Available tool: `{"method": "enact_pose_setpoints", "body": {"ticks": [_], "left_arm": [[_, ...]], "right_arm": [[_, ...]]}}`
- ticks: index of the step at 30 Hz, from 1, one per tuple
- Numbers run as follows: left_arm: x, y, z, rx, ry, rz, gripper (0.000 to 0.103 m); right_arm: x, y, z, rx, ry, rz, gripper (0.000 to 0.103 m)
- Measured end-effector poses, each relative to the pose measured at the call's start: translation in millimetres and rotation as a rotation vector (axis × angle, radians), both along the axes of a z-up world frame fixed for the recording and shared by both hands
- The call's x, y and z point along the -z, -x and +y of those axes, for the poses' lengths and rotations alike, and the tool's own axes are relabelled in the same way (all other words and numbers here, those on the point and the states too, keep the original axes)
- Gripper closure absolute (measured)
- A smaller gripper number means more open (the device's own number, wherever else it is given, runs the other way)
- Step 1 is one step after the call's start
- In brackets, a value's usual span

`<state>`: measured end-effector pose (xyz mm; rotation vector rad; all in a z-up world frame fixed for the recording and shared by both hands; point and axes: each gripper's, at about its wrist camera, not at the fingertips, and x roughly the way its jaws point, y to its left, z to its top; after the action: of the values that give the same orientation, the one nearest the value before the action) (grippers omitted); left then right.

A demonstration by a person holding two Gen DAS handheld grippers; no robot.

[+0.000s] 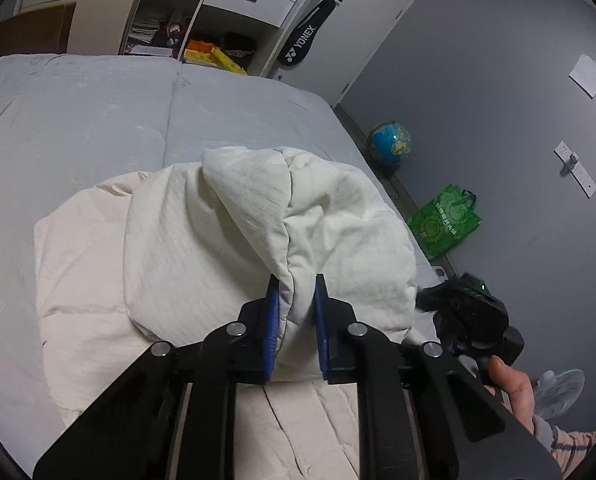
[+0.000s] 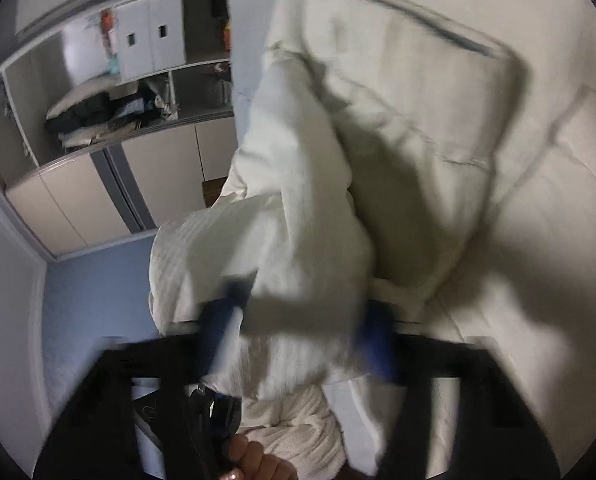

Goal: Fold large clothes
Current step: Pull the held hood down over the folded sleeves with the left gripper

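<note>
A large cream-white padded garment point(image 1: 217, 240) lies on the pale blue bed point(image 1: 77, 120). My left gripper point(image 1: 295, 292) is shut on a thick fold of the garment, lifting it above the flat part. In the blurred right wrist view the same garment point(image 2: 418, 140) fills the frame, with a dark zipper line at the top. A bunched fold of it point(image 2: 289, 248) passes between the blue fingers point(image 2: 221, 324) of my right gripper point(image 2: 302, 320), which stand wide apart. The right gripper also shows in the left wrist view point(image 1: 470, 312), at the garment's right edge.
A white wardrobe with shelves and drawers point(image 1: 217, 12) stands beyond the bed. A black Yonex racket bag point(image 1: 304, 40) hangs on it. A globe point(image 1: 389, 145), a green bag point(image 1: 446, 220) and a fan point(image 1: 562, 392) stand on the floor by the grey wall.
</note>
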<state>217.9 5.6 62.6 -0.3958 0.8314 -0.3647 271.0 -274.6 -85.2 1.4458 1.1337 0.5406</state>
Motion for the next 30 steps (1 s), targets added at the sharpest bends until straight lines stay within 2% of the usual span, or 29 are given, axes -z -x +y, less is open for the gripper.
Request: {"method": "enact_pose_setpoints", "body": {"ticks": [2,6,8,9,12,17,19,22,24,27,30], "left_arm": [[-2.1,1.1,3.4,-0.001,0.014,-0.002,0.090],[-7.2,8.9,10.7,0.009,0.058,-0.018,0.090],[-6.6,11.6,6.1,0.031,0.051,-0.016,0.090],[-3.0,11.1,1.9,0.040,0.039,-0.004,0.090],[17.5,10.7,-14.9,0.079,-0.007,0.064,0.090],[55.4,16.2,-52.4,0.154,-0.123,0.170,0.090],[66.4,18.5,-61.5,0.172,-0.159,0.196,0.089],[74.1,19.6,-62.8,0.171,-0.175,0.222,0.086],[73.4,20.5,-59.3,0.164,-0.165,0.226,0.084],[68.1,22.8,-53.3,0.147,-0.161,0.221,0.079],[61.3,22.4,-47.6,0.133,-0.148,0.208,0.072]], "right_arm": [[-13.8,-7.4,5.2,0.011,-0.025,-0.064,0.091],[-51.9,-21.6,1.0,0.046,-0.047,-0.246,0.093],[-64.2,-29.4,-1.9,0.037,0.010,-0.343,0.093],[-61.2,-30.0,-3.8,0.027,0.026,-0.356,0.093],[-28.2,-23.4,-16.3,-0.009,0.084,-0.311,0.093],[39.7,6.5,-45.1,-0.036,0.142,-0.170,0.092],[52.4,13.6,-47.6,-0.062,0.164,-0.133,0.091],[42.1,19.3,-53.5,-0.089,0.227,-0.141,0.079],[25.2,20.5,-57.5,-0.108,0.325,-0.159,0.062],[-6.6,24.7,-68.2,-0.076,0.449,-0.229,0.062],[-29.2,28.8,-73.7,-0.056,0.441,-0.304,0.062]]}}
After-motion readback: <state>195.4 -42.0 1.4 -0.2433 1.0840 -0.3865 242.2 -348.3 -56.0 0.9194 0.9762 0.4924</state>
